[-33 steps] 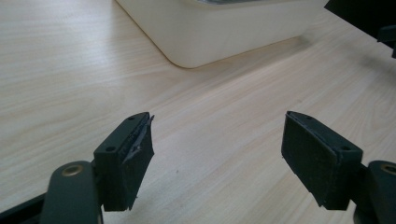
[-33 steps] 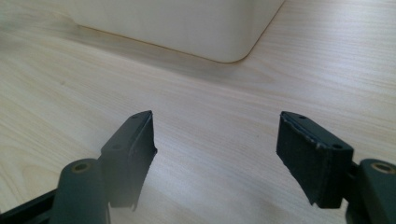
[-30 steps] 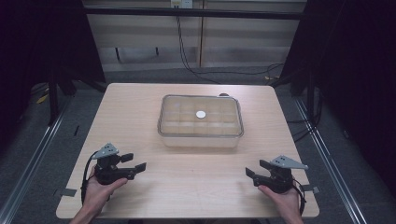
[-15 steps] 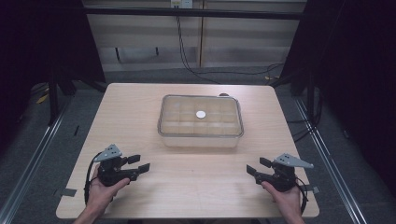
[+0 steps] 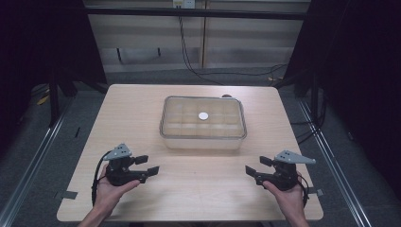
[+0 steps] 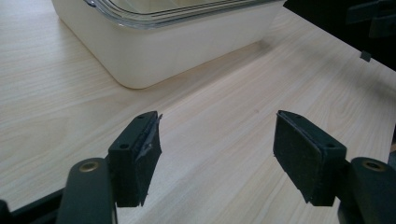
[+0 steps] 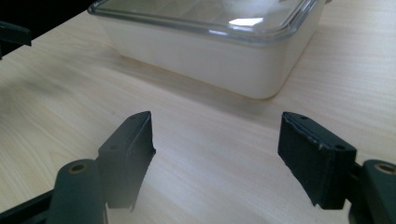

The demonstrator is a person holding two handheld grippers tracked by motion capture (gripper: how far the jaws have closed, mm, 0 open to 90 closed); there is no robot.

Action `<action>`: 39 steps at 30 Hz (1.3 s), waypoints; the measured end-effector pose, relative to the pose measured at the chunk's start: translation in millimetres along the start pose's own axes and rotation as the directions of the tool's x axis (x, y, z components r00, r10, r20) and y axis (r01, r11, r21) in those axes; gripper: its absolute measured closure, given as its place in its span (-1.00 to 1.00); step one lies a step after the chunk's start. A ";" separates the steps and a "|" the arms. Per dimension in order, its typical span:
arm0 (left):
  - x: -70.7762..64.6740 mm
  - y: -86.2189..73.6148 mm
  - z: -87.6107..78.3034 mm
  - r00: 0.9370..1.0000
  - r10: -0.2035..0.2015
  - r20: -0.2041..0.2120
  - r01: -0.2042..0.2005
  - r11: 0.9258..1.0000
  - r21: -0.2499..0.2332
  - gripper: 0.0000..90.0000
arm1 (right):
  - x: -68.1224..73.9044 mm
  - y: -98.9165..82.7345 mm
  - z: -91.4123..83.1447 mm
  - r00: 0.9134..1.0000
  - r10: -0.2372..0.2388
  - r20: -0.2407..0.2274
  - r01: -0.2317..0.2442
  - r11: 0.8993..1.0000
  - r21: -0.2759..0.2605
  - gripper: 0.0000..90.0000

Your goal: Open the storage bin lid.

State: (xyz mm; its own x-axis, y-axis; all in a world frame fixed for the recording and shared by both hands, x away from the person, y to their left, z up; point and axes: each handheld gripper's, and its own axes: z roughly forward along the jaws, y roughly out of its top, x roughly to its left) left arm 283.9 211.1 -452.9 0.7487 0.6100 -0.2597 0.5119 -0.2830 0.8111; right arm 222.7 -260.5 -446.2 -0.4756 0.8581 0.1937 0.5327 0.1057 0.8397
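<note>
A clear-lidded, cream-coloured compartment box (image 5: 203, 122) sits in the middle of the wooden table (image 5: 142, 109), with a small white round thing (image 5: 203, 116) on or under its lid. My left gripper (image 5: 145, 165) rests near the front left of the table, open and empty, pointing right. My right gripper (image 5: 257, 167) rests near the front right, open and empty, pointing left. The left gripper view has the box (image 6: 159, 42) ahead beyond the open gripper (image 6: 217, 158). The right gripper view has the box (image 7: 215, 46) ahead of its open gripper (image 7: 219, 158).
A small dark object (image 5: 227, 96) peeks out behind the box's far right corner. Cables (image 5: 189, 52) run along the floor beyond the table. Metal frame rails (image 5: 42, 142) flank both sides. Bits of grey tape (image 5: 69, 194) mark the table's front corners.
Both hands have shifted their grippers slightly towards the table's front edge. Both stay open, and the box has not moved.
</note>
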 end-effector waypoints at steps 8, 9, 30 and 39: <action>8.7 10.6 8.4 1.000 -0.017 -0.019 0.017 1.000 0.017 -0.29 | -6.4 16.9 11.3 1.000 -0.005 -0.017 0.005 1.000 0.015 -0.42; 9.0 13.5 9.6 0.999 -0.014 -0.046 0.014 1.000 0.015 -0.35 | -6.9 20.9 14.3 1.000 -0.012 -0.016 0.013 1.000 0.016 -0.44; 25.5 42.2 21.0 0.998 -0.028 -0.053 0.030 0.999 0.020 -0.42 | -22.6 64.6 33.8 0.999 0.001 -0.054 0.000 1.000 0.026 -0.54; 34.5 56.0 23.1 0.996 -0.029 -0.083 0.031 0.999 0.030 -0.45 | -28.4 78.0 44.7 0.999 -0.011 -0.038 0.013 0.999 0.043 -0.56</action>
State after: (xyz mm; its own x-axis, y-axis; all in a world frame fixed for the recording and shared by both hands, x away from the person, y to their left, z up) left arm 348.2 199.2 -428.5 0.6962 0.6770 -0.2385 0.5473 -0.2857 0.7866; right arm 309.1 -254.1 -408.9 -0.5074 0.8373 0.2034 0.5566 0.1383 0.8192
